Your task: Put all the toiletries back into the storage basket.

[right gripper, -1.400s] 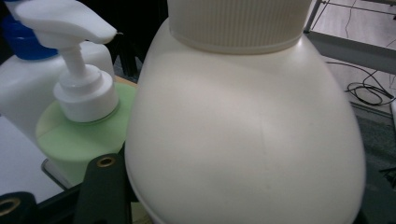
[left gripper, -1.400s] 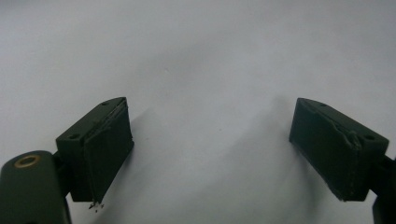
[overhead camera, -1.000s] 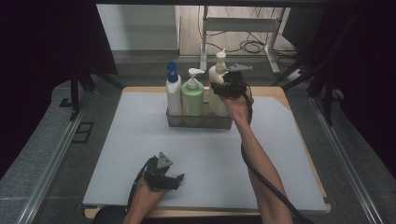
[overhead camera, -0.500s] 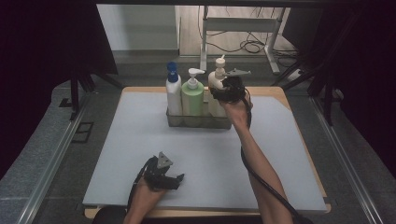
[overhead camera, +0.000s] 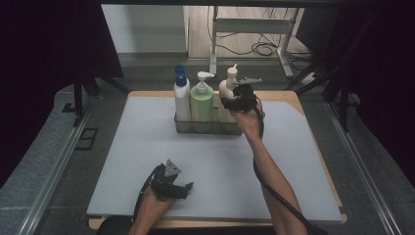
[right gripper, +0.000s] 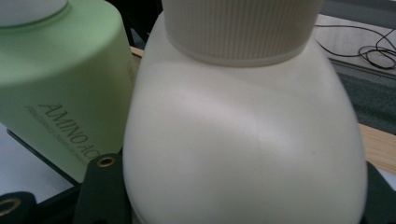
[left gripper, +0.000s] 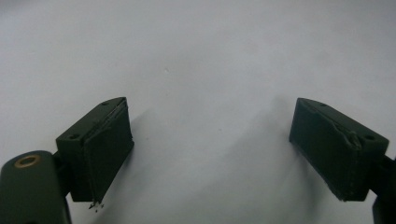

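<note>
Right gripper (overhead camera: 234, 99) at far edge of the mat (overhead camera: 147, 147), near its middle, jaws half-spread and clamped round the shoulder of the cream bottle (overhead camera: 228, 90). In the right gripper view, cream bottle (right gripper: 243, 135) wedged between both jaws, ribbed collar on top, pads tight against its sides. Bottle upright, rightmost slot of the clear tray (overhead camera: 208, 126), pump head up. Green bottle (overhead camera: 202, 100) just beside it in the middle slot, touching or nearly so; white bottle with blue pump (overhead camera: 181, 95) in the left slot. Same green bottle (right gripper: 60, 88) at left in the right gripper view, pressed close to the cream one.

Left gripper (overhead camera: 188, 186) near the front edge of the mat, left of centre, lying low on the surface, well apart from the tray. Jaws wide apart, nothing between them, bare mat (left gripper: 210, 70) underneath in the left gripper view. Released, gripping nothing.

Cable from right gripper trailing down along the forearm toward the front edge.
</note>
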The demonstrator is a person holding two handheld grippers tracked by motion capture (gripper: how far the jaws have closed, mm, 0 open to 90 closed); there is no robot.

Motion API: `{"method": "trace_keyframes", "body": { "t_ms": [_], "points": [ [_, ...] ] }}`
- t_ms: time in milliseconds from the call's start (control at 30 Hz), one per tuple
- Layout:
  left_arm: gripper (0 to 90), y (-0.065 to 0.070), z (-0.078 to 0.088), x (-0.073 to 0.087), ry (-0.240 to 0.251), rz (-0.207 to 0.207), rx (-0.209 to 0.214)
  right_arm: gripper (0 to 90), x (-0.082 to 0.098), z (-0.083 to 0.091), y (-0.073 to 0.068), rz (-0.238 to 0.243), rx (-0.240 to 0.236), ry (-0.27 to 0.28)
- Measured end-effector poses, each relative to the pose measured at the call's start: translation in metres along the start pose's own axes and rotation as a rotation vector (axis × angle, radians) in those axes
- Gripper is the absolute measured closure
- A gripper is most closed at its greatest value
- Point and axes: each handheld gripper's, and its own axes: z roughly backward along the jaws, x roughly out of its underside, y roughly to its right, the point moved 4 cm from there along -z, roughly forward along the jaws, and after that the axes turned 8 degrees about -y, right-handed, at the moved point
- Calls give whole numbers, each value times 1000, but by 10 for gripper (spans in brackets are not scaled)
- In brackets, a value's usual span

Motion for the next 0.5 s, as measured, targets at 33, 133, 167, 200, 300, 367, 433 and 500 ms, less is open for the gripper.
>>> {"method": "trace_keyframes", "body": {
  "t_ms": [33, 133, 167, 200, 300, 367, 433, 500],
  "points": [
    [125, 0, 0, 0, 0, 0, 0, 399, 1, -1, 0, 1, 1, -3],
    [125, 0, 0, 0, 0, 0, 0, 399, 3, -3, -1, 5, 2, -13],
    [125, 0, 0, 0, 0, 0, 0, 400, 4, -4, -1, 4, 3, -17],
    [126, 0, 0, 0, 0, 0, 0, 400, 4, -5, -1, 5, 3, -21],
    [126, 0, 0, 0, -1, 0, 0, 400, 6, -7, -2, 9, 4, -33],
    [126, 0, 0, 0, -1, 0, 0, 399, 7, -9, -3, 9, 3, -39],
    [125, 0, 0, 0, -1, 0, 0, 399, 9, -11, -3, 8, 4, -45],
    [125, 0, 0, 0, -1, 0, 0, 398, 10, -13, -4, 8, 2, -51]
  ]
}}
